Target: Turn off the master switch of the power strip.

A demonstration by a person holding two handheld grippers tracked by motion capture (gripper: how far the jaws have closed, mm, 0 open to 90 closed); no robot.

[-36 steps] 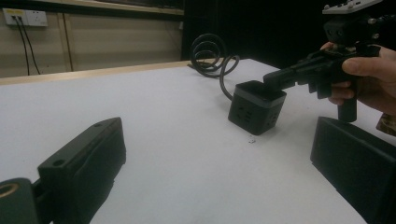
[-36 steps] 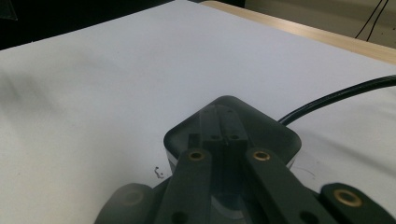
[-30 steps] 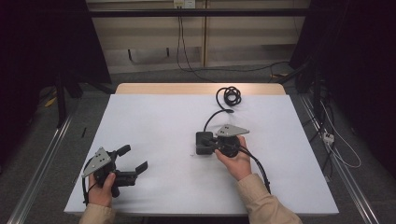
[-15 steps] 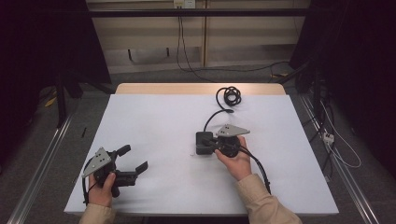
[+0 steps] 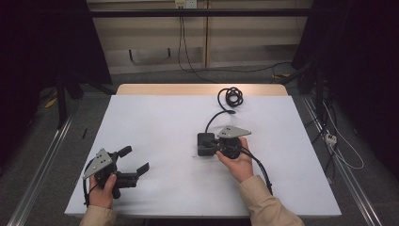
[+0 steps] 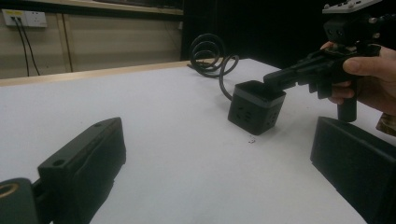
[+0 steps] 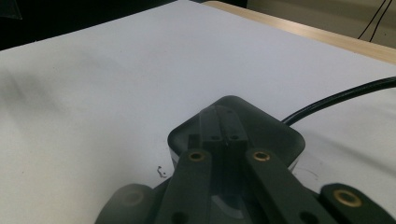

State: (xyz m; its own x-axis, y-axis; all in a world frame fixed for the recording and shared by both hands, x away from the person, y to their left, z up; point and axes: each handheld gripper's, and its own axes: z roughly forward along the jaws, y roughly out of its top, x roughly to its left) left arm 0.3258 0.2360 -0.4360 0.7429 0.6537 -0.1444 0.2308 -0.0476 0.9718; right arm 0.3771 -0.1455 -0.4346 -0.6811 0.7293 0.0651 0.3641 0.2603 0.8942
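- While your right gripper (image 5: 210,144) rests its closed jaws on top of the black cube-shaped power socket block (image 5: 204,144), they clamp nothing.
- The block sits on the white table (image 5: 155,122), at about 9 o'clock from your right hand (image 5: 235,160).
- Its black cable (image 5: 214,117) runs toward 12 o'clock to a coil (image 5: 231,97).
- Your left gripper (image 5: 134,160) stands wide open and empty at 8 o'clock from the block.

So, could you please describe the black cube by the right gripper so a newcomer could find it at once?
On the white table, look right of centre, before the right gripper. The black cube sits there, socket holes in its sides, a cable running to a far-edge coil.
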